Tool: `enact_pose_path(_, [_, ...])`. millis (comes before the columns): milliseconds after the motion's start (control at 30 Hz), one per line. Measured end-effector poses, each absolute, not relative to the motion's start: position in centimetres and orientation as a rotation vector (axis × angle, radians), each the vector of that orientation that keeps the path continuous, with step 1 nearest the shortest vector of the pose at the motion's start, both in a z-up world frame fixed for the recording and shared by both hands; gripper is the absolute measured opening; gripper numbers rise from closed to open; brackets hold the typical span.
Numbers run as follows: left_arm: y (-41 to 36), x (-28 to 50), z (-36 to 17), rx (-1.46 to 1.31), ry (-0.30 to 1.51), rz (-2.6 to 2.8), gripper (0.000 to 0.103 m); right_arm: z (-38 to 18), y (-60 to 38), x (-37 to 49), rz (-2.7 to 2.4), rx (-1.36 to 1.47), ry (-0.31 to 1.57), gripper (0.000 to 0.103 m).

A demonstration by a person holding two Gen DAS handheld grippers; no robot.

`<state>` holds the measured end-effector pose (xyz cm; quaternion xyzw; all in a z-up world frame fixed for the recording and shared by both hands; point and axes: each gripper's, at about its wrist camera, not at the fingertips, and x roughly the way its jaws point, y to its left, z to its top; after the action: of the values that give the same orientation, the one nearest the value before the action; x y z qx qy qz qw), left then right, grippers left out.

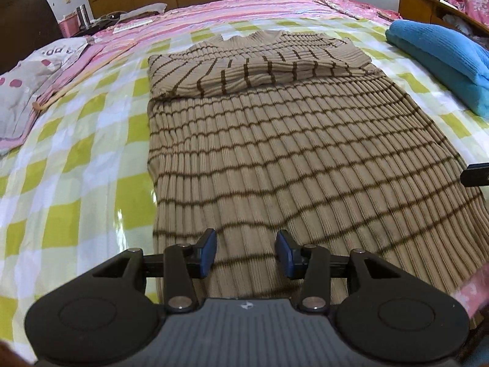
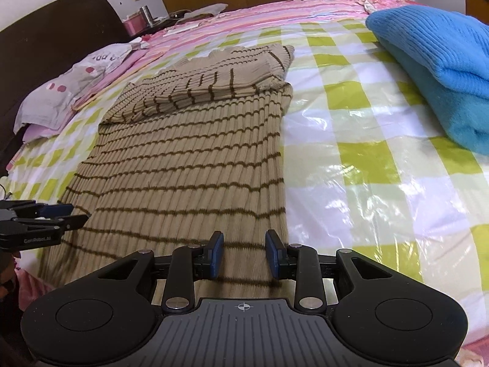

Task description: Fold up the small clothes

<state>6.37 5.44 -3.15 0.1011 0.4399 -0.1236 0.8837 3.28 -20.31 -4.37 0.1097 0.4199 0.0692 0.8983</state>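
The striped sweater (image 1: 275,140) lies flat on the bed (image 1: 76,159), sleeves folded in, and the left gripper (image 1: 246,255) and right gripper (image 2: 244,254) hang open over its near hem, probably to grab it and fold it up.

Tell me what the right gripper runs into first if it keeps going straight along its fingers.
Most likely the tan striped sweater: the right gripper points down at its near hem, jaws open with nothing between them. Depth is unclear, but nothing else shows in that line.
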Motion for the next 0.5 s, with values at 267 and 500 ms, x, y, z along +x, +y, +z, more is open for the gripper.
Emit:
enact_pose_path(267, [6.5, 4.3, -3.1, 0.177, 0.977, -0.263, 0.049, -4.8, -21.5, 1.7, 0.133, 0.237, 0.892, 0.036])
enact_pose_path(500, [6.8, 3.1, -2.9, 0.179, 1.006, -0.258, 0.052, -5.2, -21.6, 1.1, 0.159, 0.269, 0.905, 0.036])
